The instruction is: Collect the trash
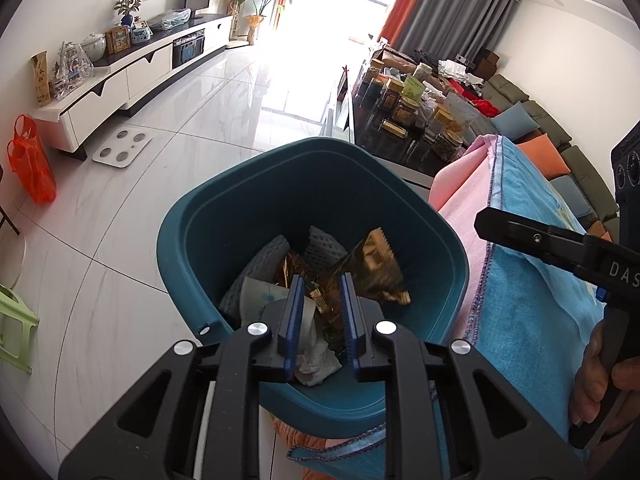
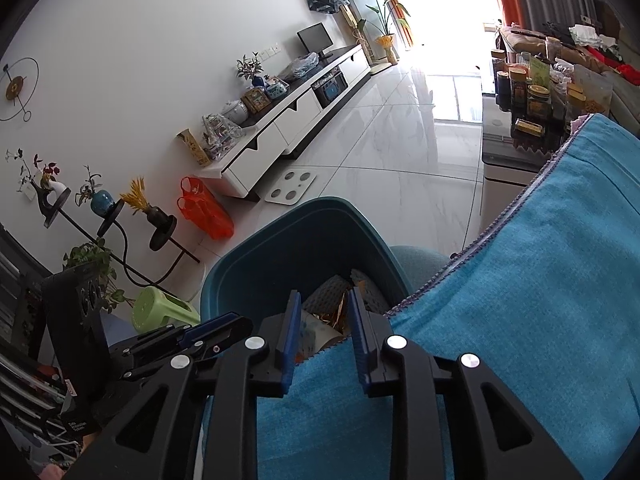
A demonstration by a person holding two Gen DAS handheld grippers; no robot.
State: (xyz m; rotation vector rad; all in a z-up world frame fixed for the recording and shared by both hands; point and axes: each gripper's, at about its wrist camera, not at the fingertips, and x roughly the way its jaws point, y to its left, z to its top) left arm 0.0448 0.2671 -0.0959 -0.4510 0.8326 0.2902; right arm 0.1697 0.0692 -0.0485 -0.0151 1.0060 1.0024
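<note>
Left wrist view: left gripper (image 1: 320, 312) hangs over teal trash bin (image 1: 240, 200), jaws slightly spread w/ nothing pinched betw. them; bin holds trash: gold foil wrappers (image 1: 376, 272), grey foam netting (image 1: 264, 260), crumpled white tissue (image 1: 318, 364), paper cup (image 1: 260, 296); bin sits just beside blue towel (image 1: 528, 312) w/ pink cloth (image 1: 464, 200) at its edge; right gripper (image 1: 520, 236) comes in from right side, over the towel, a hand (image 1: 600, 368) on its handle; white tile floor (image 1: 160, 160) w/ white scale (image 1: 122, 148) and orange plastic bag (image 1: 30, 160) near TV cabinet (image 1: 140, 68). Right wrist view: right gripper (image 2: 324, 340) also has jaws a little apart, empty, tips above bin rim where towel (image 2: 520, 280) meets bin (image 2: 248, 272); trash visible inside past the tips; left gripper (image 2: 208, 336) at lower left; green stool (image 2: 160, 308) on floor beside bin.
</note>
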